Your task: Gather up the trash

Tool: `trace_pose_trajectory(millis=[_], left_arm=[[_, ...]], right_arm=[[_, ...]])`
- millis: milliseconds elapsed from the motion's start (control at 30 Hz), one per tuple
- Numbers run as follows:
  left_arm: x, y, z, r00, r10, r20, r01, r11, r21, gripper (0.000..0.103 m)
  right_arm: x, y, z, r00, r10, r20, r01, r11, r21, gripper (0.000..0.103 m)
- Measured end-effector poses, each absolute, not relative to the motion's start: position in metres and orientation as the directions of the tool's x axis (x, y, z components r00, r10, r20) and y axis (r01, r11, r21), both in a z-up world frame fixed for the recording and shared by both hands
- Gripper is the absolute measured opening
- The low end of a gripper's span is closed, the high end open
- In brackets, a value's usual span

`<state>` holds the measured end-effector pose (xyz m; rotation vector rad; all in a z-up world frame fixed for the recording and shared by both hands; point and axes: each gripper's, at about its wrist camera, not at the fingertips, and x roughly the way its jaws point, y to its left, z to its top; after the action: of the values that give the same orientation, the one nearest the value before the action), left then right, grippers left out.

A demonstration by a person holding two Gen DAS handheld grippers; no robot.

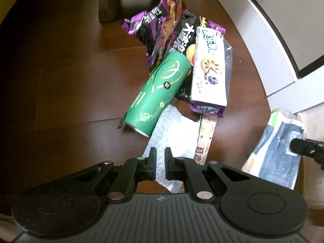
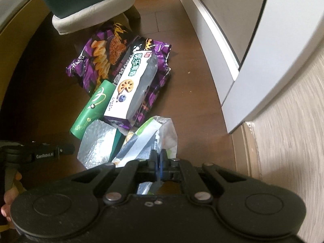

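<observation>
A pile of trash lies on the dark wooden floor: a purple snack bag (image 1: 156, 30) (image 2: 101, 58), a green can (image 1: 158, 91) (image 2: 91, 107), a white biscuit box (image 1: 210, 68) (image 2: 129, 89) and a silver foil wrapper (image 1: 174, 133) (image 2: 99, 143). My left gripper (image 1: 160, 156) is shut on the near edge of the silver foil wrapper. My right gripper (image 2: 158, 156) is shut on a white, grey and green plastic wrapper (image 2: 149, 139), which also shows at the right of the left wrist view (image 1: 277, 154).
A white cabinet (image 2: 253, 40) (image 1: 263, 30) stands to the right of the pile. A pale stool base with a dark bin on it (image 2: 95, 10) stands behind the pile. A light wood-grain panel (image 2: 289, 141) is at the far right.
</observation>
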<state>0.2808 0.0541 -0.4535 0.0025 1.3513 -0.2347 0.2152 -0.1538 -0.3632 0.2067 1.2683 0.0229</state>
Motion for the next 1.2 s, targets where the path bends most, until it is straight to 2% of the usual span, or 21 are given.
trace_pose_trajectory(millis=[433,867,933,1033,1067,1100,1133,1200], left_arm=[[0.275,0.037,-0.495,0.128,-0.159,-0.979,0.267,0.956,-0.12,0.011],[0.273,0.038,-0.504,0.117,-0.188,-0.975,0.263,0.953,-0.152,0.012],[0.27,0.043,-0.497,0.139,-0.2,-0.97,0.248,0.955,-0.161,0.015],[0.263,0.049,-0.481,0.197,-0.206,-0.958,0.253,0.955,-0.154,0.031],[0.262,0.051,-0.476,0.211,-0.21,-0.955,0.255,0.955,-0.154,0.046],[0.261,0.053,-0.471,0.231,-0.214,-0.949,0.254,0.955,-0.153,0.068],[0.259,0.056,-0.466,0.257,-0.212,-0.943,0.25,0.957,-0.146,0.076],[0.256,0.057,-0.462,0.282,-0.202,-0.938,0.258,0.958,-0.128,0.079]], right_arm=[[0.21,-0.169,-0.372,0.275,0.136,-0.952,0.107,0.979,0.171,0.002],[0.214,-0.168,-0.374,0.27,0.158,-0.95,0.078,0.98,0.185,0.002],[0.214,-0.168,-0.372,0.277,0.154,-0.948,0.063,0.982,0.178,0.002],[0.215,-0.168,-0.369,0.29,0.16,-0.944,0.059,0.981,0.184,0.002],[0.216,-0.168,-0.369,0.293,0.163,-0.942,0.057,0.981,0.188,0.002],[0.216,-0.168,-0.369,0.296,0.164,-0.941,0.054,0.981,0.188,0.002],[0.216,-0.168,-0.368,0.299,0.165,-0.94,0.051,0.981,0.188,0.002],[0.216,-0.168,-0.367,0.304,0.165,-0.938,0.047,0.981,0.187,0.002]])
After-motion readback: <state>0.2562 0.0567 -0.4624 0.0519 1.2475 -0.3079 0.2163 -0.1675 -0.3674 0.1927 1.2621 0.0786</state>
